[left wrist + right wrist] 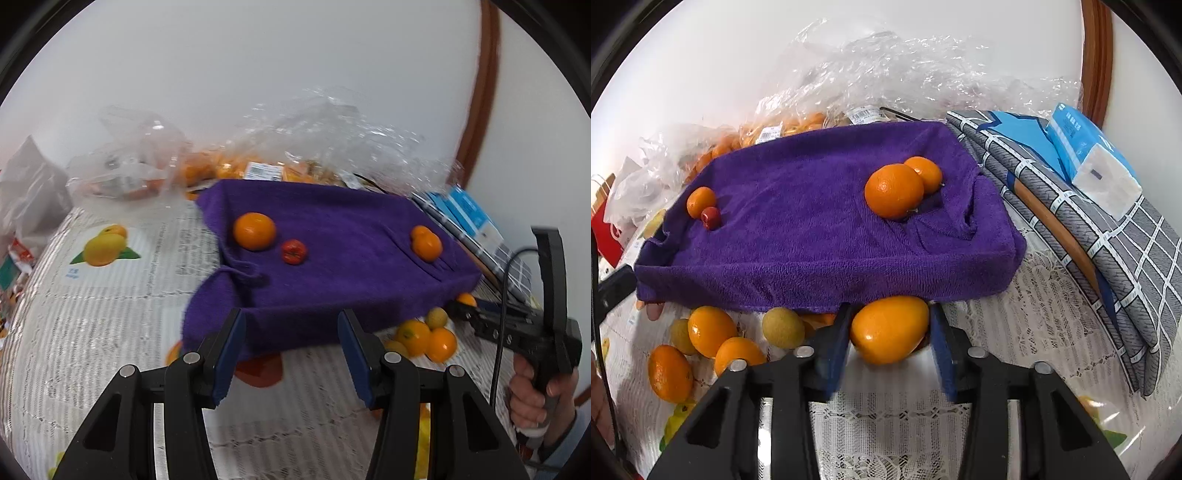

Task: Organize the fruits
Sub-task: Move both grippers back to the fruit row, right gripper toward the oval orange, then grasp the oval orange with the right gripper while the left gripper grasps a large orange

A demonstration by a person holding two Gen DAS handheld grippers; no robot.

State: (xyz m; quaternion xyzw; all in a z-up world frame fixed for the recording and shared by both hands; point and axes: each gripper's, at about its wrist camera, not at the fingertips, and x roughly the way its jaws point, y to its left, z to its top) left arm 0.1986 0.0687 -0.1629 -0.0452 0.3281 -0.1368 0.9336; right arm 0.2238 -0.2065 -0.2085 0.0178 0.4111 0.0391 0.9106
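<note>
A purple towel-covered tray (332, 229) (812, 221) holds an orange (255, 230) and a small red fruit (294, 252) at its left, and two oranges (894, 190) at its right. My right gripper (888, 332) is shut on an orange fruit (888, 328) just in front of the tray. Several loose oranges and yellow-green fruits (713, 336) lie on the table at its left; they also show in the left wrist view (424, 334). My left gripper (291, 354) is open and empty before the tray's near edge.
Clear plastic bags of oranges (783, 125) are heaped behind the tray. A folded grey checked cloth (1108, 229) and a blue tissue pack (1089, 158) lie to the right. The table has a lace cover (92, 314) with fruit prints. A red bag (605, 236) is at far left.
</note>
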